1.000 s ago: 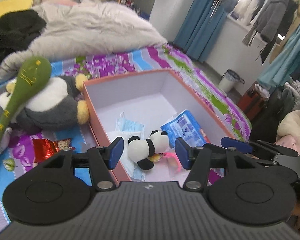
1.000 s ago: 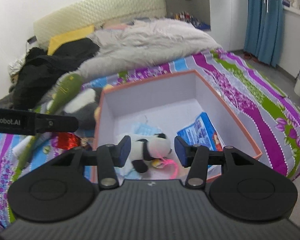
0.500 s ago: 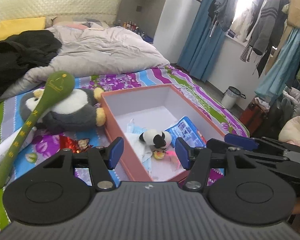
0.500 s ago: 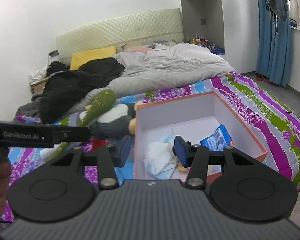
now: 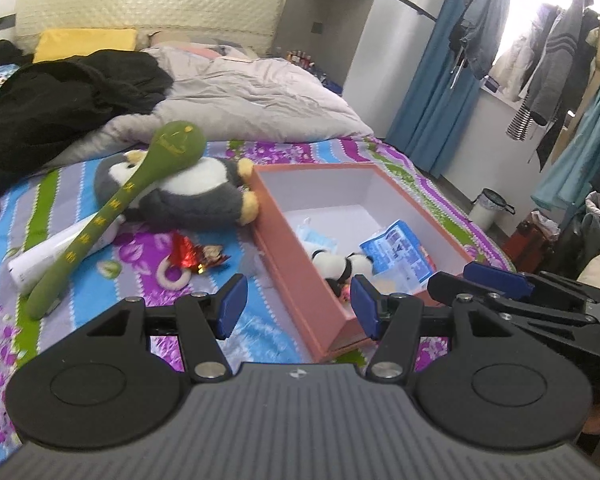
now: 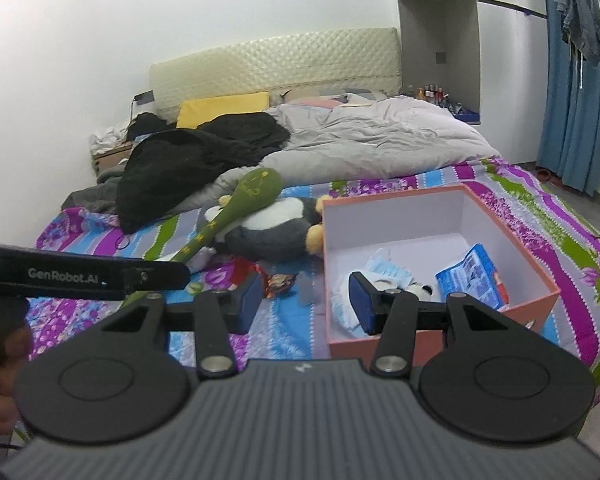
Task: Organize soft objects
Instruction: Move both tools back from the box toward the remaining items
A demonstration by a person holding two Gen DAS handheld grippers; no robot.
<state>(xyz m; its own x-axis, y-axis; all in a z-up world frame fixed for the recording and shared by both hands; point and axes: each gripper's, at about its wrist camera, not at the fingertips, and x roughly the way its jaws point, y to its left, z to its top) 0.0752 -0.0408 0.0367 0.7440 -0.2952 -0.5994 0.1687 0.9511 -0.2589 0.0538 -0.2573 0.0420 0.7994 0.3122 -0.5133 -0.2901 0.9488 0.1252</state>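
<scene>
An orange box (image 5: pixel 296 276) (image 6: pixel 538 276) with a white inside lies on the striped bedspread. In it are a small panda plush (image 5: pixel 342 266) (image 6: pixel 420 290), a blue face mask (image 5: pixel 316 236) (image 6: pixel 388 270) and a blue packet (image 5: pixel 400 248) (image 6: pixel 470 276). Left of the box lies a grey and white penguin plush (image 5: pixel 192 196) (image 6: pixel 268 228) with a long green plush mallet (image 5: pixel 116 204) (image 6: pixel 236 210) across it. My left gripper (image 5: pixel 296 306) is open and empty, hanging over the box's near left wall. My right gripper (image 6: pixel 304 304) is open and empty too, before the box's near left corner.
A red foil wrapper (image 5: pixel 190 252) (image 6: pixel 274 280), a pale ring (image 5: pixel 172 276) and a white roll (image 5: pixel 60 252) lie on the bedspread. Behind are a black garment (image 5: pixel 60 100), a grey duvet (image 5: pixel 252 100) and a yellow pillow (image 5: pixel 84 40). Clothes and a bin (image 5: pixel 488 208) stand at the right.
Both grippers have drawn back and up from the box, so it looks smaller and more of the bed shows. The panda plush stays in the box. Neither pair of jaws has changed its gap.
</scene>
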